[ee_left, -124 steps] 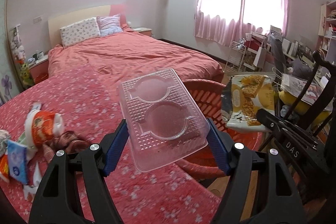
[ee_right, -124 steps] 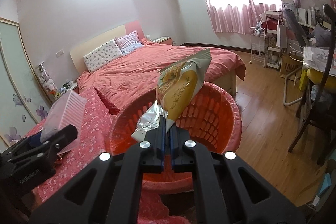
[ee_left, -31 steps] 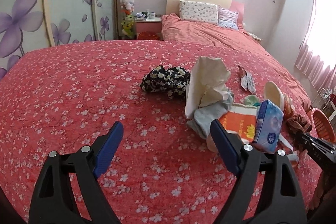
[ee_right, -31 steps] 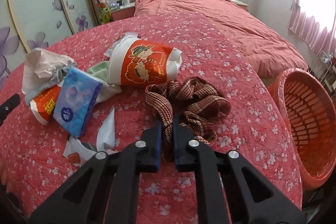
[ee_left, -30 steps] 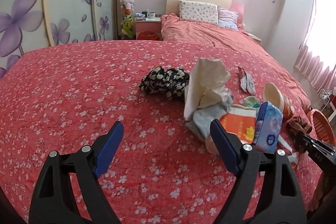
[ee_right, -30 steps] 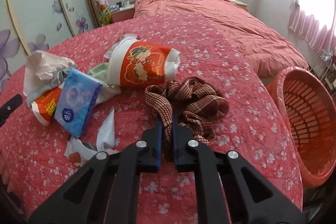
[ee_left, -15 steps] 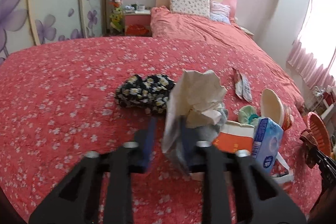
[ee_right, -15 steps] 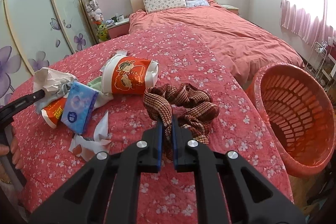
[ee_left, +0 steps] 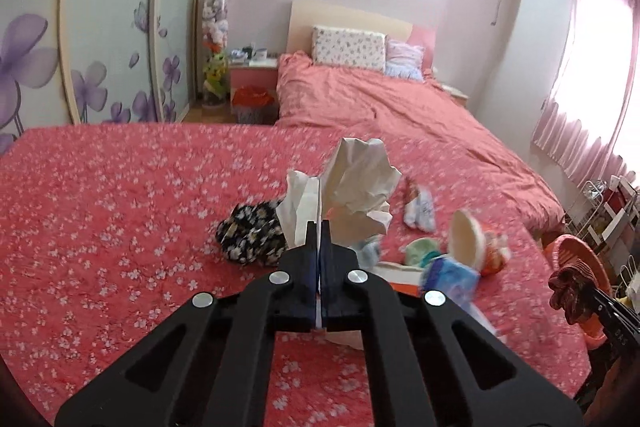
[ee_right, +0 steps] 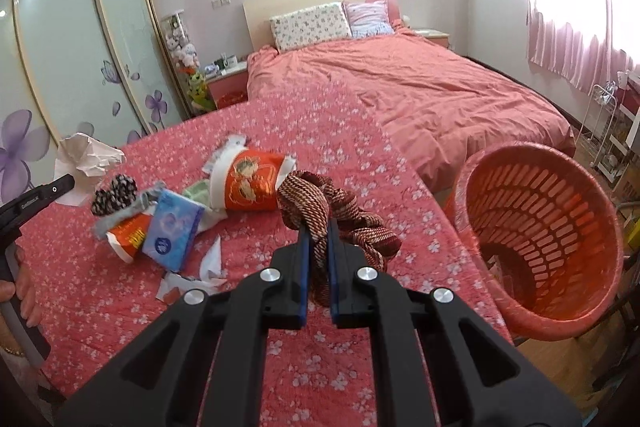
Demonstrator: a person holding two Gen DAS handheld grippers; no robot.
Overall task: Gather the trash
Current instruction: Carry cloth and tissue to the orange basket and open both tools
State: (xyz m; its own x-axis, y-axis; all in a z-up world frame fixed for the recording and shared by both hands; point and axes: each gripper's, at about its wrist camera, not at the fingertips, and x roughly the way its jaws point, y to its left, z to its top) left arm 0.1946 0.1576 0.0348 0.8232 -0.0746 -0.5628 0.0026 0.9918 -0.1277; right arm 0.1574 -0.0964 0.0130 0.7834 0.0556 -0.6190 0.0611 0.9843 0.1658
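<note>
Two grippers: both clamped.
Left gripper (ee_left: 320,227): had just closed on crumpled paper (ee_left: 360,183).
Right gripper (ee_right: 316,235): pinched woven cloth (ee_right: 340,211), near orange basket (ee_right: 536,227).

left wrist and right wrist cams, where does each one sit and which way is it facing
Left wrist: sits on the left gripper, looking along its shut fingers, which have just been closing on the crumpled paper, across the flowered cover toward the bed's headboard; no body part is clearly shown.
Right wrist: sits on the right gripper, clamped on the braided brown cloth, facing the same bed, red basket at right; a hand shows at the left edge.
Shared: crumpled paper, blue tissue pack, red cup, basket, bed.
</note>
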